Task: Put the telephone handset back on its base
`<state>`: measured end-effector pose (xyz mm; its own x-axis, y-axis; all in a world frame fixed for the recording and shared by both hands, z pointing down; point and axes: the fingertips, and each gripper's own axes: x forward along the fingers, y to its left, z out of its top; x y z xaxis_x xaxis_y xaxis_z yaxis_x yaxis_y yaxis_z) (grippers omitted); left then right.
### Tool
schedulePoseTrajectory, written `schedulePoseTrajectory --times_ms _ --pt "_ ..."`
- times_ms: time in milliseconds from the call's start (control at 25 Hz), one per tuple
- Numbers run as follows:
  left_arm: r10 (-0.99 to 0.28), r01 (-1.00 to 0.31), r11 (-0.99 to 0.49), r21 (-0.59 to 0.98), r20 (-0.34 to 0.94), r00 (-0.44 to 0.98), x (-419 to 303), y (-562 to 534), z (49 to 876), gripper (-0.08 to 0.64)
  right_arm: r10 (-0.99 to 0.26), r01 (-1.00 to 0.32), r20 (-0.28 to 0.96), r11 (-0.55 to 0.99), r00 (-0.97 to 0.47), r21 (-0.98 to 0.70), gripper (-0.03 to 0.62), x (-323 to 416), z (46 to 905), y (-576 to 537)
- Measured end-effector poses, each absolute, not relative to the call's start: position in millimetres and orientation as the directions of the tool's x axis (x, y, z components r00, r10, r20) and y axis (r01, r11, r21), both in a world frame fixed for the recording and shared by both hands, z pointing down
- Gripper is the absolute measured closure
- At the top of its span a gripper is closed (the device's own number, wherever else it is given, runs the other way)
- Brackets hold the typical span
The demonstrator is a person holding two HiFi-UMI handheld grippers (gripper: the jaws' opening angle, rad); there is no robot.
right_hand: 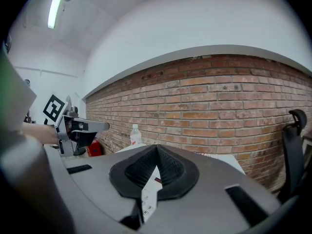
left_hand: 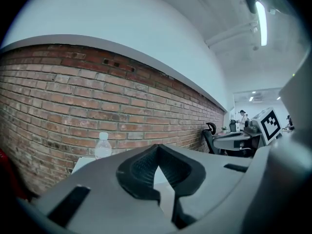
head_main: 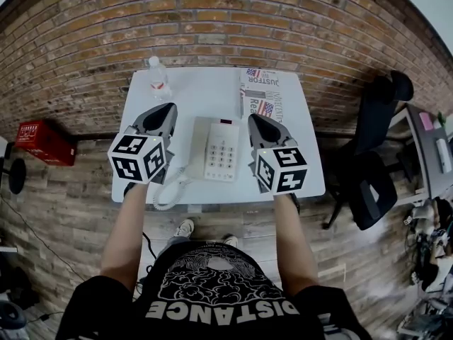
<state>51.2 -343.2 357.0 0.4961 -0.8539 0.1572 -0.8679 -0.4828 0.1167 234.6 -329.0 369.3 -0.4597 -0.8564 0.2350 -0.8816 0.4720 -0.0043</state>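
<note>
Both grippers closed, empty: left gripper (head_main: 168,112) and right gripper (head_main: 255,119) flank base (head_main: 225,151), handset (head_main: 198,147) apparently seated on its left side; likely light, rigid, slick plastic, tethered by cord (head_main: 166,193), so grip mid-shaft.

Your white rectangular desk (head_main: 212,94) stands with its far edge against the brick wall (head_main: 212,20). At its centre lies a white push-button telephone base (head_main: 223,151), keypad up, with a pale handset (head_main: 199,147) lying along its 9 o'clock side. From there a white coiled cord (head_main: 168,193) runs toward 7 o'clock and loops over the near edge. At 11 o'clock, near the far corner, a clear plastic water bottle with a white cap (head_main: 158,78) stands upright. At 1 o'clock a printed paper with flag pictures (head_main: 263,99) lies flat, just beyond the telephone base.
</note>
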Motion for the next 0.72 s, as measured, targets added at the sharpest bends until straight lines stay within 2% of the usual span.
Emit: schedulePoseTrajectory --times_ms 720 --pt "-0.868 -0.888 -0.447 0.109 0.190 0.460 40.8 -346.3 368.7 0.554 -0.866 -0.891 0.234 0.454 -0.441 -0.002 0.592 237.2 373.2 -329.6"
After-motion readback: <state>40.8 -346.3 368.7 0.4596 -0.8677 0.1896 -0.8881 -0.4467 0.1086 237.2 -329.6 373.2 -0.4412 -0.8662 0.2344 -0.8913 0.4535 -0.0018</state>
